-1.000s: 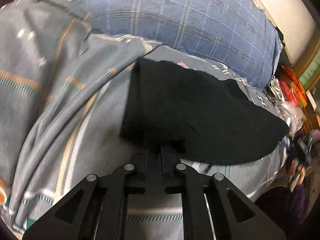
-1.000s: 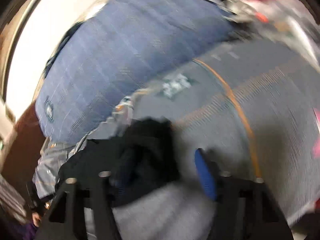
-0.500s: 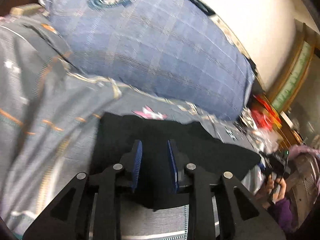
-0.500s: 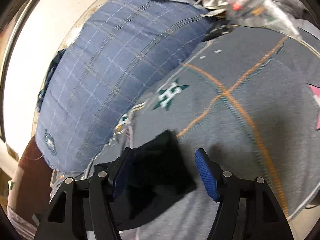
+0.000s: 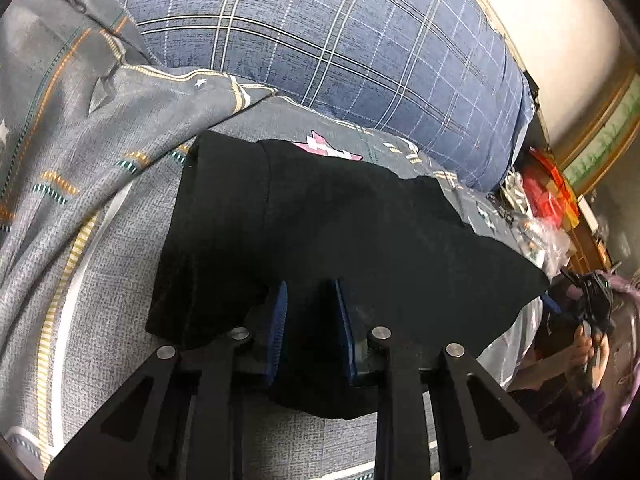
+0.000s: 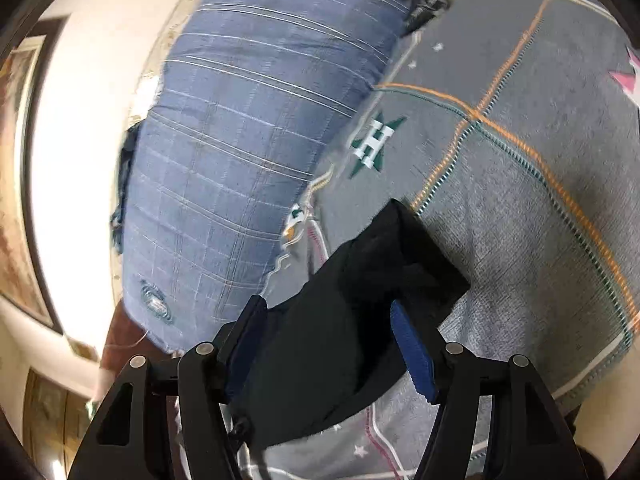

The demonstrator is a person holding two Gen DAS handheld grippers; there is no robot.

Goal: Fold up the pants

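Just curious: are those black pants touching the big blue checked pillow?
Apart. In the left wrist view, a strip of grey bedsheet shows between the black pants and the blue checked pillow.

The near edge of the black pants [image 5: 344,236] is hidden behind the left gripper [image 5: 310,304], whose lower body the frame's bottom cuts off. In the right wrist view the pants [image 6: 360,320] run down out of sight behind the right gripper [image 6: 326,322], so their near end cannot be seen. The blue checked pillow [image 5: 340,52] is cropped at the far edge, and its far end is covered by the grey bedspread [image 5: 60,128]. Clutter [image 5: 548,200] at the far right is too small to name. The right wrist view is blurred toward its far edge
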